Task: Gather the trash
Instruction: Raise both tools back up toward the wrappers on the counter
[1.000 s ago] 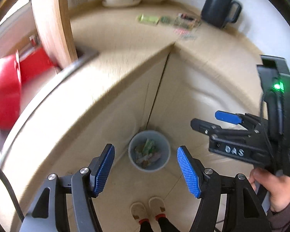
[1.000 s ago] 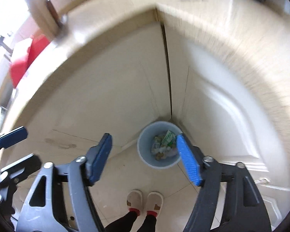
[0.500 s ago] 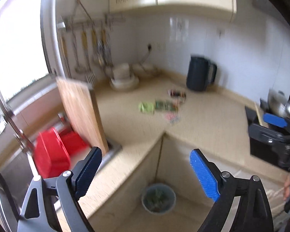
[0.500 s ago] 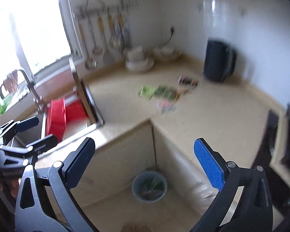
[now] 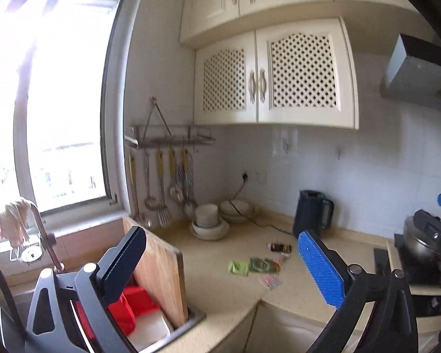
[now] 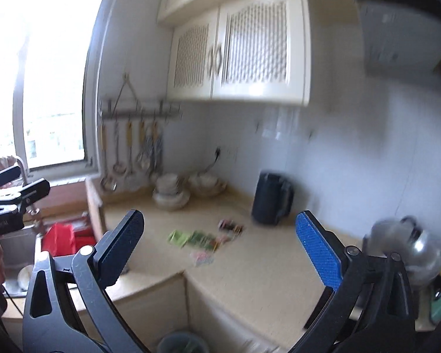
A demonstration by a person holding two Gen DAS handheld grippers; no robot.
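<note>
My left gripper point(image 5: 220, 267) stands with its jaws spread to their widest, having just been opening, and nothing lies between them; my right gripper point(image 6: 220, 250) is likewise spread wide, its jaws having just been opening, and also empty. Both point across the corner worktop point(image 5: 208, 291) toward the remaining trash: a green wrapper point(image 5: 238, 267), a darker green packet point(image 5: 261, 264) just beside it, a small dark packet point(image 5: 279, 247) nearer the wall, and a pink-patterned piece point(image 5: 270, 281) nearest the worktop edge. In the right wrist view the same litter point(image 6: 203, 239) shows blurred. The bin point(image 6: 180, 342) stands on the floor in the cabinet corner below, with rubbish already in it. I judge the step in hand to be the approach for another pickup. The next move calls for one gripper to descend onto a single flat wrapper, with one pad sliding under or against its edge, since these pieces lie thin on the surface. A dark kettle point(image 5: 313, 217) stands behind the litter, stacked bowls point(image 5: 210, 223) sit toward the corner, and an upright cutting board point(image 5: 161, 273) leans in the sink point(image 5: 191, 320) on the left; none blocks the direct path. A steel pot point(image 6: 408, 247) sits well apart on the right.
</note>
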